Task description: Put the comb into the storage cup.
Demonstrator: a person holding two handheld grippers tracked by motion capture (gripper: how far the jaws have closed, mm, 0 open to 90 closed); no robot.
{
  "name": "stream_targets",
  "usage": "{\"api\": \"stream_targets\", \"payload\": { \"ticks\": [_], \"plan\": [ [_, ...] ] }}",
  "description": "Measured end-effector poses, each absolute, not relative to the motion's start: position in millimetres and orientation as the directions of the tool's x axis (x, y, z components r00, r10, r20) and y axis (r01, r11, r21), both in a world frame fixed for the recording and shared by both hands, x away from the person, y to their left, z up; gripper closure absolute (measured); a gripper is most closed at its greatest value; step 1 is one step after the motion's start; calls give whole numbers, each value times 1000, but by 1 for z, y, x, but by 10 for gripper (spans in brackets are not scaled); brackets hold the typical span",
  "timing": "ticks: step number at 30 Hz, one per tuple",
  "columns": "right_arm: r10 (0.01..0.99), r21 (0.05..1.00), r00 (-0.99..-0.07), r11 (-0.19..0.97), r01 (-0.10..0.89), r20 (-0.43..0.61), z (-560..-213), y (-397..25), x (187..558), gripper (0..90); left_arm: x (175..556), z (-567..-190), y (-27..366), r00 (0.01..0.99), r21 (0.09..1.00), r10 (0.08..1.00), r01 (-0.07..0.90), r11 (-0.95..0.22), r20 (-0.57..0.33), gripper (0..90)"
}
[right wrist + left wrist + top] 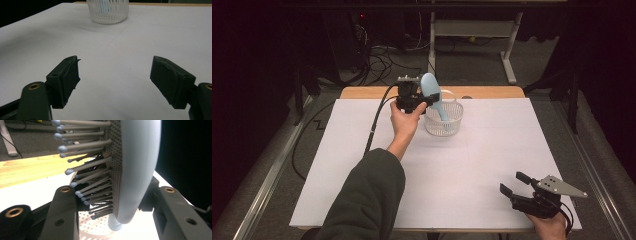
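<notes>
Over the far middle of the white-covered worktop (362, 165), the left gripper (424, 102) has its jaws clamped on a pale blue plastic hairbrush (430, 86), head up and handle slanting down into the white slotted plastic basket (454, 122) just beside it. From the high view the brush reads as a plain blue oval; the left gripper view brings out its grey pins with rounded tips (82, 167) standing out sideways from a dotted cushion, the smooth back (140, 165) turned the other way, and the basket's perforated floor (93, 226) below. That forearm, in a dark green sleeve (367, 200), stretches forward with the wrist bent up. At the near right corner the right gripper (516, 184) rests low in its hand, jaws spread wide and holding nothing; the right gripper view looks between them across bare white sheet to the basket (110, 11), well apart. A strip of wooden edge (492, 92) runs behind the basket.
</notes>
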State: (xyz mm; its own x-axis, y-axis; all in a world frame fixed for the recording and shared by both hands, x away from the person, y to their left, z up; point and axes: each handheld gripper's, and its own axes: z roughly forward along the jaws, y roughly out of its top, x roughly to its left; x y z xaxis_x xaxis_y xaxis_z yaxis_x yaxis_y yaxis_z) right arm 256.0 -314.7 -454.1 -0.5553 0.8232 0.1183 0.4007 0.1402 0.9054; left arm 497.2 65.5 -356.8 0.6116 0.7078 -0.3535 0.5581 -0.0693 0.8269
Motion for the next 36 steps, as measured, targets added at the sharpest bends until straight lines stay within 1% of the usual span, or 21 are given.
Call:
{"api": "stream_targets", "payload": {
  "ticks": [21, 26, 29, 36],
  "plan": [
    [821, 902, -558, 142, 409, 123, -455, -315, 257, 238, 499, -367, 58, 612, 827, 713, 556, -79, -343, 537],
    [822, 901, -555, 137, 412, 129, -455, -314, 257, 237, 500, -375, 63, 595, 820, 711, 570, -45, -374, 535],
    [821, 901, -557, 140, 411, 127, -455, -314, 257, 237, 501, -379, 65, 591, 814, 721, 577, -64, -362, 533],
    [822, 899, -556, 143, 414, 125, -455, -314, 258, 237, 499, -383, 69, 589, 813, 714, 580, -47, -379, 530]
  ]
}}
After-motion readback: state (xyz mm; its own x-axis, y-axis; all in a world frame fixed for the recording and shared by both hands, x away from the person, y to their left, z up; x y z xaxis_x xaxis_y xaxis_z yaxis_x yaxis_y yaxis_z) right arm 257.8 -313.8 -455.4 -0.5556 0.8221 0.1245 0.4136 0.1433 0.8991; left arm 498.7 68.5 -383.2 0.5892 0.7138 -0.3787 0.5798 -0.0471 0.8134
